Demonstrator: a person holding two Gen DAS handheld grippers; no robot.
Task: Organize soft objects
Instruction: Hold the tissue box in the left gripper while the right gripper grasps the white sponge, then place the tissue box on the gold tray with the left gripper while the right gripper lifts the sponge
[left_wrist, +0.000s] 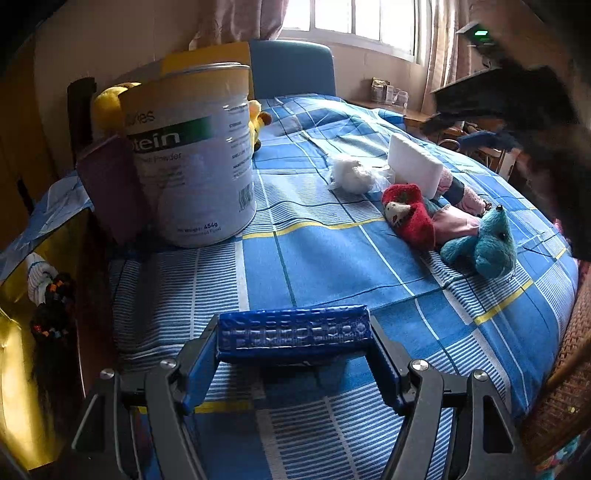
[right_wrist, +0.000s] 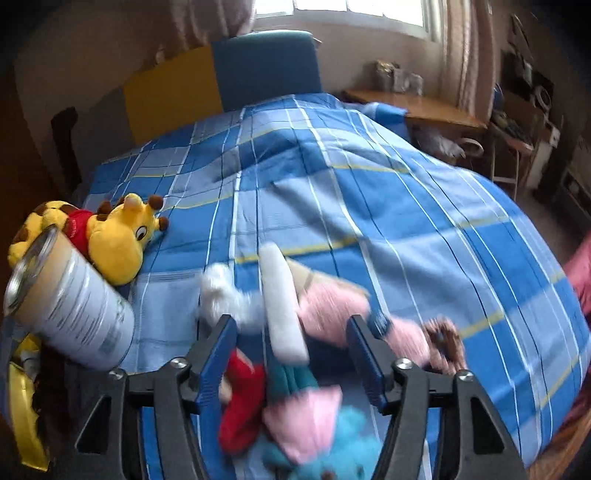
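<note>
My left gripper (left_wrist: 293, 329) is shut on a blue packet (left_wrist: 293, 338), held crosswise just above the checked sheet. Right of it lies a heap of soft things: a white sponge block (left_wrist: 413, 168), a white fluffy ball (left_wrist: 351, 173), a red felt toy (left_wrist: 410, 212), a pink cloth piece (left_wrist: 454, 221) and a teal plush (left_wrist: 487, 247). My right gripper (right_wrist: 291, 322) hovers open over that heap, its picture blurred. The sponge block (right_wrist: 282, 302) and pink knit (right_wrist: 332, 306) show between its fingers, untouched. A yellow giraffe plush (right_wrist: 118, 236) lies at the left.
A tall protein powder tin (left_wrist: 192, 155) stands on the bed's left side with a maroon object (left_wrist: 107, 184) leaning against it. The blue checked sheet (right_wrist: 369, 206) covers the bed. A wooden desk (right_wrist: 417, 103) stands by the window, and a woven basket edge (left_wrist: 561, 387) shows at the right.
</note>
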